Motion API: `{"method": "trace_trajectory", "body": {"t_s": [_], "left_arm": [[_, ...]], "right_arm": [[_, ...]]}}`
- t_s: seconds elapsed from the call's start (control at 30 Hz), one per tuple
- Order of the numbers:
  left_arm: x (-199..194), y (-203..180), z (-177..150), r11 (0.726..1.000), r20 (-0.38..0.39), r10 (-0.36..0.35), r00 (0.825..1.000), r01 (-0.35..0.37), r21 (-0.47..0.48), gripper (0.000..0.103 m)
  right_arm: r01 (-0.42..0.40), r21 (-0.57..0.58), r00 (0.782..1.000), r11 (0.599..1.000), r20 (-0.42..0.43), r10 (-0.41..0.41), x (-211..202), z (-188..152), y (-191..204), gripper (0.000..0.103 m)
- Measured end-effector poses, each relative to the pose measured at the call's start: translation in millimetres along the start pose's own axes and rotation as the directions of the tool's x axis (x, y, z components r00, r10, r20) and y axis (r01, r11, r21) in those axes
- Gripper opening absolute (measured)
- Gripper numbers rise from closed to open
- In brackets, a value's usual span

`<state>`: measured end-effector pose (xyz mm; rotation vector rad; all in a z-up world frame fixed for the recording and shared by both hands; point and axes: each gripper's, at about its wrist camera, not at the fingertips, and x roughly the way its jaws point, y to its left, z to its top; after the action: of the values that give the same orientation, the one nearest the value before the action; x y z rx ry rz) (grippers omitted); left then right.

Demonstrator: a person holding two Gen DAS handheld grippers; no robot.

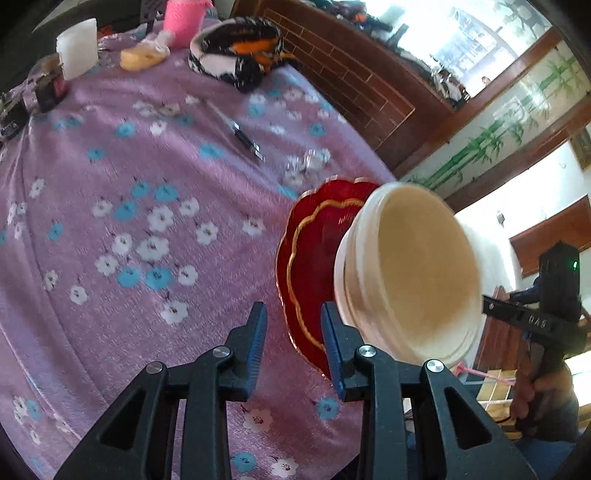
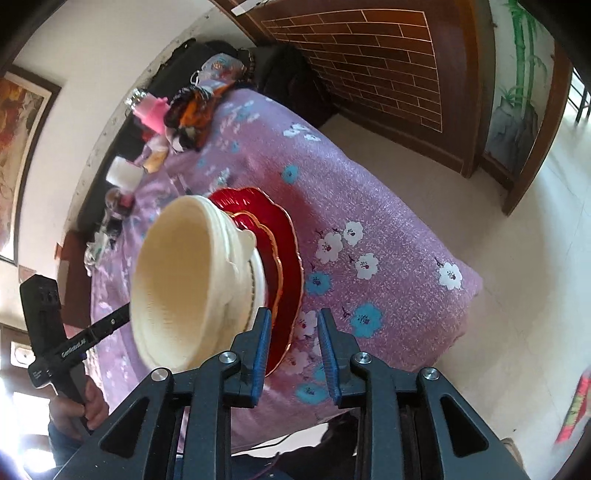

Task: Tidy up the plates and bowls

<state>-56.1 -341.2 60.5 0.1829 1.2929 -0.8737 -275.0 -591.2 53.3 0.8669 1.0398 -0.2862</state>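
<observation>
Home interior, prob. a living/dining rm. Table w/ a purple floral cloth (image 1: 122, 206) fills the left-wrist view; household odds and ends sit along its far edge at 11–12 o'clock: pink container (image 1: 183, 22), white cup (image 1: 77, 48), black-white-orange fabric bundle (image 1: 236, 55). Red scalloped plates (image 1: 310, 258) w/ stacked cream bowls (image 1: 406, 273) at 3–4 o'clock. Carved dark-wood door (image 2: 369, 62) at 12–1 o'clock in the right-wrist view, bamboo-painted panel (image 2: 517, 74) at 2 o'clock, framed picture (image 2: 18, 147) at 9 o'clock (edge only), pale tiled floor (image 2: 517, 295) at 3–4 o'clock.
</observation>
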Motion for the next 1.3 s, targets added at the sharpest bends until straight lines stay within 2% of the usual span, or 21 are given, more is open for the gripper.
{"method": "trace_trajectory", "body": {"t_s": [0.2, 0.27, 0.33, 0.43, 0.77, 1.0, 1.3], "left_arm": [[16.4, 3.8, -1.6, 1.0, -0.024, 0.023, 0.999, -0.024, -0.005, 0.029], [20.1, 4.7, -0.4, 1.0, -0.028, 0.029, 0.999, -0.029, -0.006, 0.026], [24.2, 3.8, 1.7, 0.999, -0.025, 0.039, 0.999, -0.039, 0.0, 0.024], [31.7, 4.2, 5.5, 0.998, -0.028, 0.056, 0.998, -0.056, 0.008, 0.016], [42.2, 7.7, 14.8, 0.999, 0.003, 0.04, 0.999, -0.04, 0.016, 0.01], [43.2, 0.6, 14.8, 0.996, 0.021, 0.066, 0.998, -0.067, 0.059, 0.006], [32.2, 15.0, 5.9, 0.996, 0.047, 0.09, 0.995, -0.09, 0.011, 0.006]], "right_arm": [[-0.002, 0.006, 1.0, 1.0, -0.025, 0.002, 15.9, 2.1, -6.5, 0.028], [-0.005, 0.0, 1.0, 1.0, -0.03, 0.005, 19.2, 3.0, -6.8, 0.027], [-0.001, -0.001, 0.999, 1.0, -0.037, 0.001, 23.3, 4.2, -7.0, 0.021], [-0.001, -0.018, 0.999, 1.0, -0.045, 0.0, 29.3, 6.5, -5.6, 0.016], [-0.021, -0.041, 0.997, 0.999, -0.071, 0.018, 54.0, 13.5, -3.5, 0.01], [-0.017, -0.052, 0.997, 0.999, -0.082, 0.013, 60.9, 17.4, -1.1, 0.01], [-0.027, -0.09, 0.995, 0.996, -0.101, 0.018, 66.7, 18.8, 9.6, 0.01]]}}
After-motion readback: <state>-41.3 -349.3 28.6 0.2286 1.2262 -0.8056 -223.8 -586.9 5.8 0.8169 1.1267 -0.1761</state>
